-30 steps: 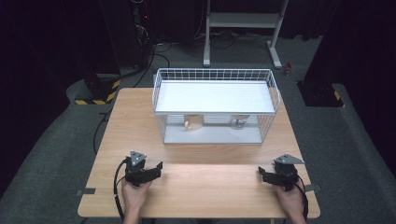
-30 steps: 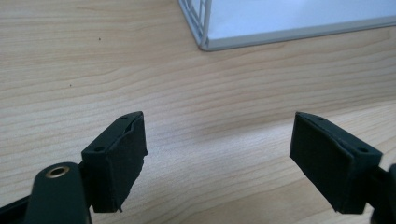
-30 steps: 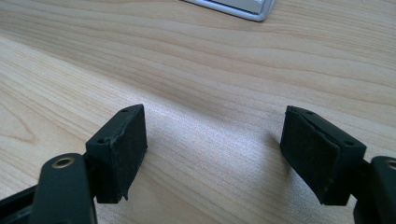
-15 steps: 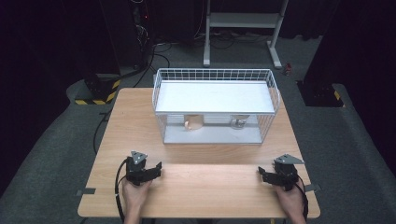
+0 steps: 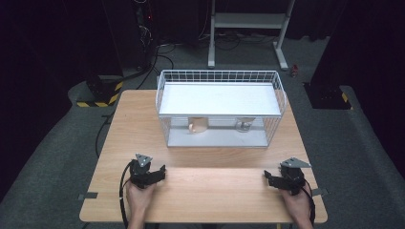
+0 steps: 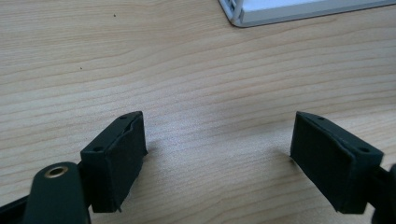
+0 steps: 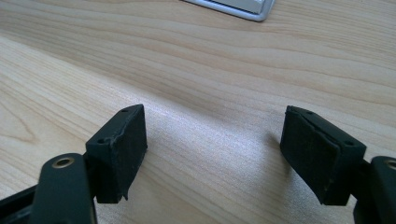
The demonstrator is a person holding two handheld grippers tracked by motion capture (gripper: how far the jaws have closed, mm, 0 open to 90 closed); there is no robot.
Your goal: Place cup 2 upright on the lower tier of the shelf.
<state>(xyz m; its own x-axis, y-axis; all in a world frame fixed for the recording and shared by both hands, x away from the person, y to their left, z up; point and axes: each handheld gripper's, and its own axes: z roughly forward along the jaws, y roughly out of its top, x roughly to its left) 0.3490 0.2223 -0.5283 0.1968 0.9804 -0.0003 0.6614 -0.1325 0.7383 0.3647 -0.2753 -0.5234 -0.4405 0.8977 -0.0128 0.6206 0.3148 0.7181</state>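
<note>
On the wooden table (image 5: pixel 143 124), a white wire basket (image 5: pixel 220 107) stands toward the far edge. The left gripper (image 5: pixel 160 172) rests near the front-left corner, the right gripper (image 5: pixel 267 177) near the front-right corner, both well apart from the basket. Both have jaws spread wide, holding nothing.

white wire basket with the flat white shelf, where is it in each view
High view: the white wire basket with the flat white shelf stands at centre, on the far half of the wooden table.
Left gripper view: one corner at the top edge, right of centre.
Right gripper view: one corner at the top edge.
Shared landmark: the table's wood grain.
</note>
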